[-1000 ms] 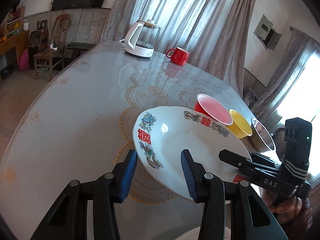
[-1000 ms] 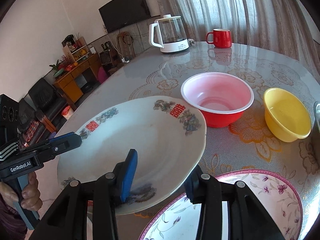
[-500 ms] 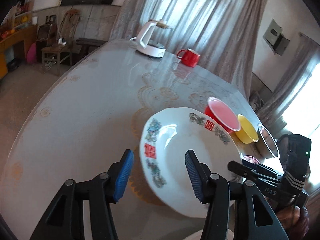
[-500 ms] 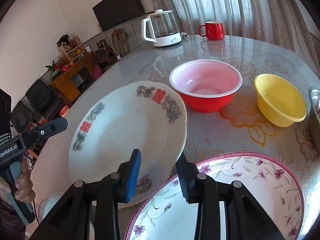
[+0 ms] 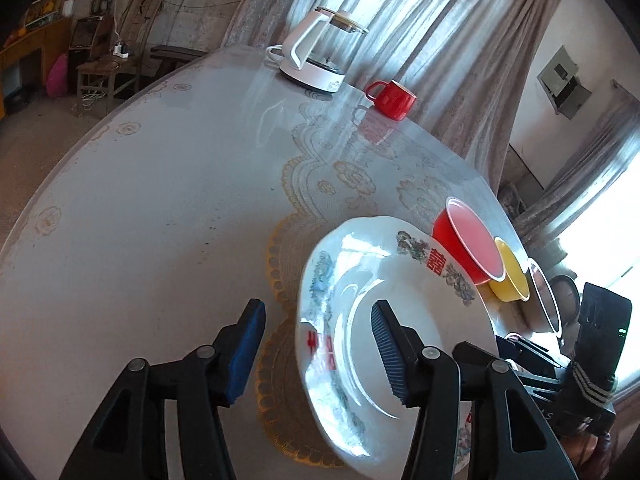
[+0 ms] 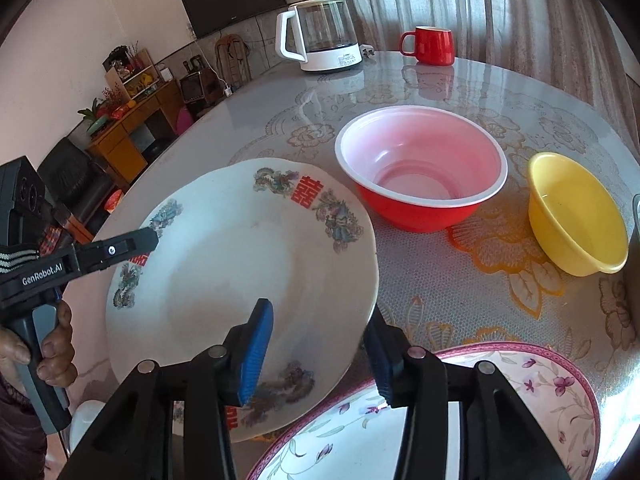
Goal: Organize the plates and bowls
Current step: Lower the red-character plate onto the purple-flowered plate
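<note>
A white plate [image 6: 240, 260] with red characters and dragon prints hangs tilted over the table; in the left wrist view the plate [image 5: 348, 280] shows steeply on edge. My right gripper [image 6: 320, 312] straddles its near rim, one blue pad over the face and one under the edge. Its jaws are opening and do not visibly press. My left gripper [image 5: 316, 312] stands open at the opposite rim, with one finger over the plate and the other clear of the edge. From the right wrist, the left gripper [image 6: 136, 246] reaches over that rim. The plate's near edge overlaps a pink-rimmed flowered plate [image 6: 500, 400].
Beyond the plate stand a red bowl [image 6: 420, 176] and a yellow bowl [image 6: 576, 220], with a metal bowl [image 5: 542, 296] further right. A glass kettle [image 6: 320, 36] and a red mug [image 6: 432, 46] sit at the far edge. A small white object [image 6: 86, 416] lies under the plate's left side.
The white plate has tilted more and sunk toward the flowered plate. Both grippers' jaws stand wider than before. The left gripper's outer finger has come off the rim.
</note>
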`<state>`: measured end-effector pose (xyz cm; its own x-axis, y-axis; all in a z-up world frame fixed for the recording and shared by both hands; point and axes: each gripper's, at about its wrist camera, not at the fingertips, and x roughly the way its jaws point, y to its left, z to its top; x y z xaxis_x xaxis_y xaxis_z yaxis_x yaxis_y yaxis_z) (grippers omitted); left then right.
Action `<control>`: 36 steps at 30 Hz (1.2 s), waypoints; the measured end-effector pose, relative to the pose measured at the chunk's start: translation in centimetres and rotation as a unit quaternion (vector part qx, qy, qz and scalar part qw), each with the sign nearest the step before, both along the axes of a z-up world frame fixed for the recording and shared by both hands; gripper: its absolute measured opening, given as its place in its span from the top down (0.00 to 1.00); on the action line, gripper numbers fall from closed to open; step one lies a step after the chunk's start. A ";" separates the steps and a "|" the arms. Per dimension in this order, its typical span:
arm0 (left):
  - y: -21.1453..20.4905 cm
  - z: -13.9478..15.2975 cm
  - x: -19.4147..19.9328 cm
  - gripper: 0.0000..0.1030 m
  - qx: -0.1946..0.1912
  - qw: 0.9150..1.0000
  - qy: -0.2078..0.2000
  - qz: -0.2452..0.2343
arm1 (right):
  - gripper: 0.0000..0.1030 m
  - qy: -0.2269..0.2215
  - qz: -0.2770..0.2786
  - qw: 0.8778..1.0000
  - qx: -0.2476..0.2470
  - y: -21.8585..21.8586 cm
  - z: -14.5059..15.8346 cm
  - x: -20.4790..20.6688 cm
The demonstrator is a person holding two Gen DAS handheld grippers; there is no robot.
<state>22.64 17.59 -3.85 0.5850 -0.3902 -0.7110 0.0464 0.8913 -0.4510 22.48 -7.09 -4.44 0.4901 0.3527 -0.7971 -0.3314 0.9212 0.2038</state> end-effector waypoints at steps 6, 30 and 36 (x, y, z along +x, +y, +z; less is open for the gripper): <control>-0.8 0.6 -1.2 0.51 0.030 0.999 -0.016 -0.010 | 0.56 -0.012 0.022 1.000 -0.002 0.6 -0.2 -0.4; -7.5 6.1 -8.4 0.50 0.015 0.997 -0.049 -0.057 | 0.61 -0.045 -0.037 0.997 0.047 -5.9 3.9 -8.4; -12.1 5.1 -9.2 0.48 0.016 0.995 -0.030 -0.092 | 0.61 -0.039 -0.082 0.995 0.037 -9.9 3.3 -10.9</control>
